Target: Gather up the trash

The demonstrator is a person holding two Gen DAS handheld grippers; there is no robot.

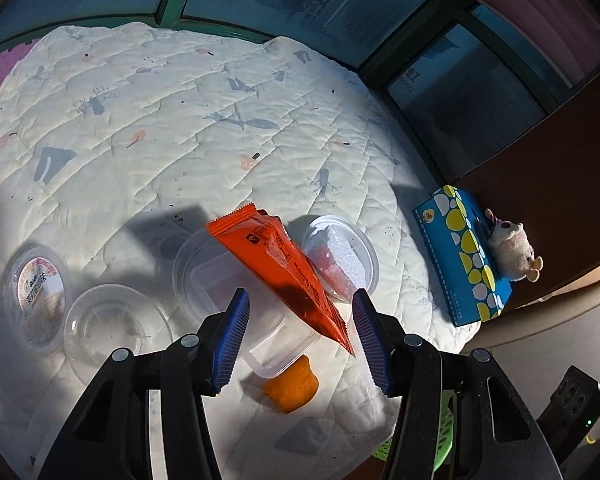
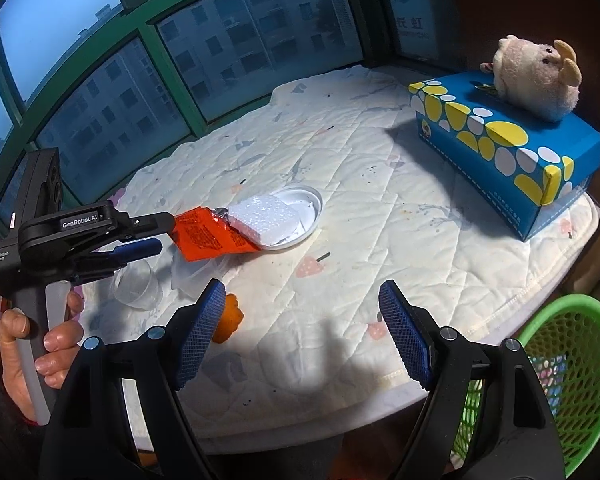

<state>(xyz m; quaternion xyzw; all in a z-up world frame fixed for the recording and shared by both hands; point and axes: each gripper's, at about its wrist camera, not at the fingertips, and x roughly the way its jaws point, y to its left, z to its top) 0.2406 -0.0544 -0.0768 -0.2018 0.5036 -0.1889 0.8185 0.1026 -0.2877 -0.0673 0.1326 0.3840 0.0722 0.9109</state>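
Observation:
An orange snack wrapper (image 1: 278, 266) lies across a clear plastic box (image 1: 236, 288) on the quilted mat; it also shows in the right wrist view (image 2: 208, 234). My left gripper (image 1: 300, 336) is open, its fingers on either side of the wrapper's near end; from the right wrist view (image 2: 158, 236) the upper finger looks to touch the wrapper. A white foam block (image 2: 266, 214) sits in a white lid (image 2: 310, 216). An orange peel piece (image 1: 294, 384) lies near the mat edge. My right gripper (image 2: 302, 332) is open and empty above the mat.
A green mesh basket (image 2: 576, 376) stands at the lower right beside the mat. A blue tissue box (image 2: 512, 152) with a plush toy (image 2: 536, 80) sits at the right. Clear cups (image 1: 112, 328) and a labelled tub (image 1: 38, 292) lie at the left.

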